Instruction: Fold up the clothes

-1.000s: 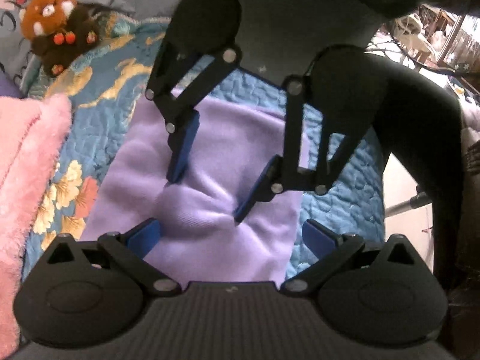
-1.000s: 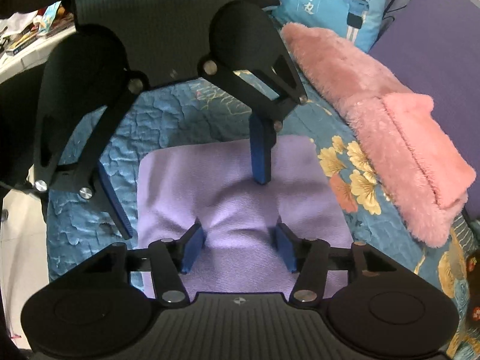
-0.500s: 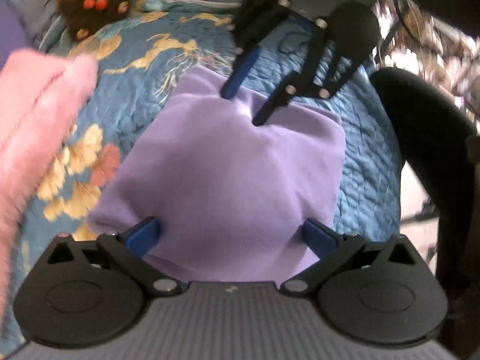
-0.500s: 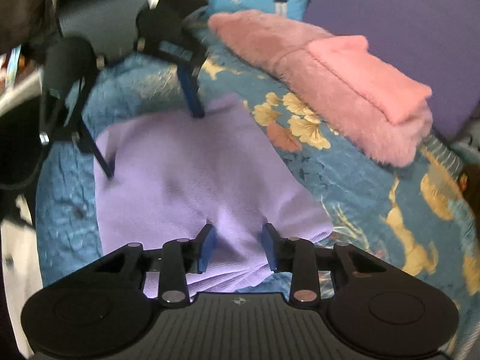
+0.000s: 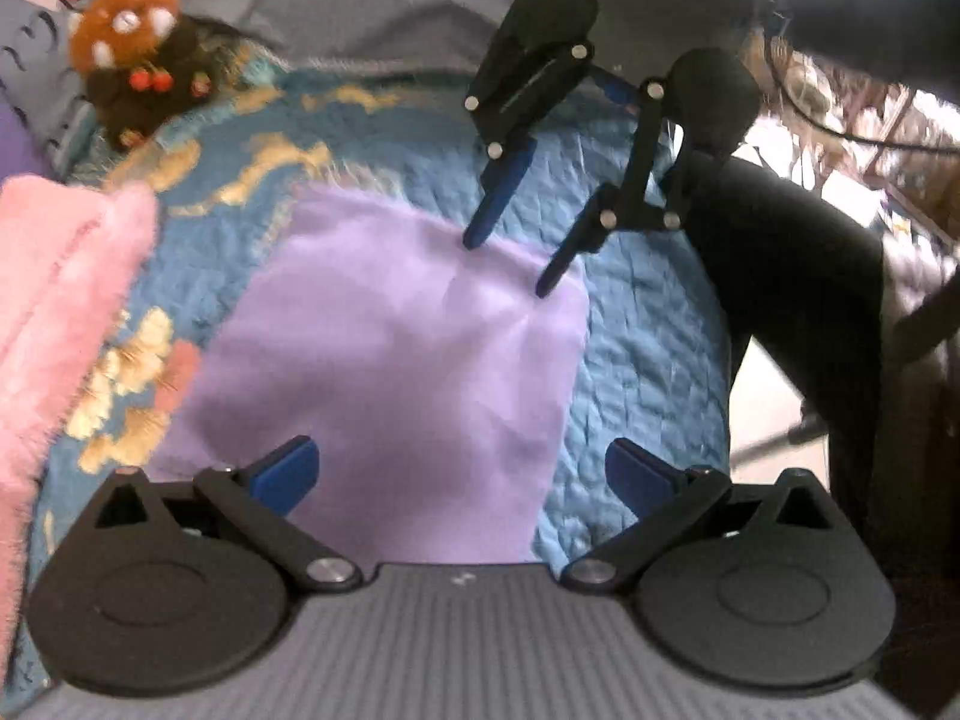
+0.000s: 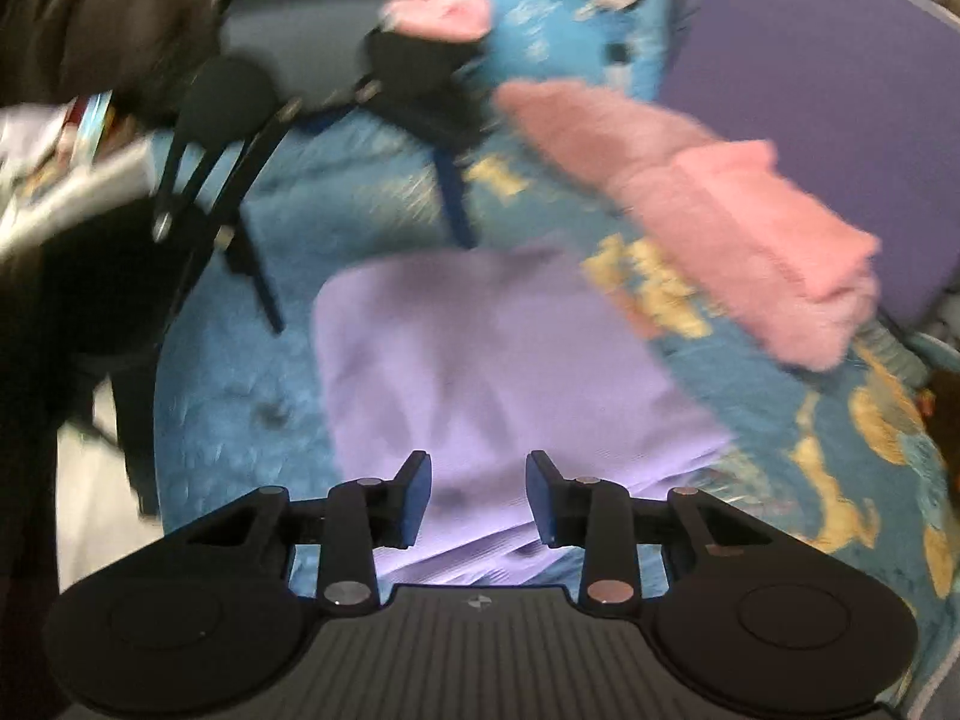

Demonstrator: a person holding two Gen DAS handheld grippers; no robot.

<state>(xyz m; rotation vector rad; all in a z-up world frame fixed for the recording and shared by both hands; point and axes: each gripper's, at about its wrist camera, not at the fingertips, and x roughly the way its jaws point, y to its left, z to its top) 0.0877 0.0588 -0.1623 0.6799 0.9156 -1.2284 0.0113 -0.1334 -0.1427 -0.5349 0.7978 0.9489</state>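
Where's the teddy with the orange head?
In the left wrist view the teddy sits top left, at the far edge of the blue quilt, beyond the pink fluffy blanket.

Left gripper (image 5: 459, 474) wide open, right gripper (image 6: 478, 495) half-closed, both angled downward.

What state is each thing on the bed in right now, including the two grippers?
Purple garment: folded into a flat rectangle, lying on the quilt.
Pink fluffy garment: folded, lying beside the purple one, apart from it.
Left gripper: open wide, holding nothing.
Right gripper: fingers partly apart at the purple garment's near edge; grip unclear.
Plush toy: sitting upright at the quilt's far edge.
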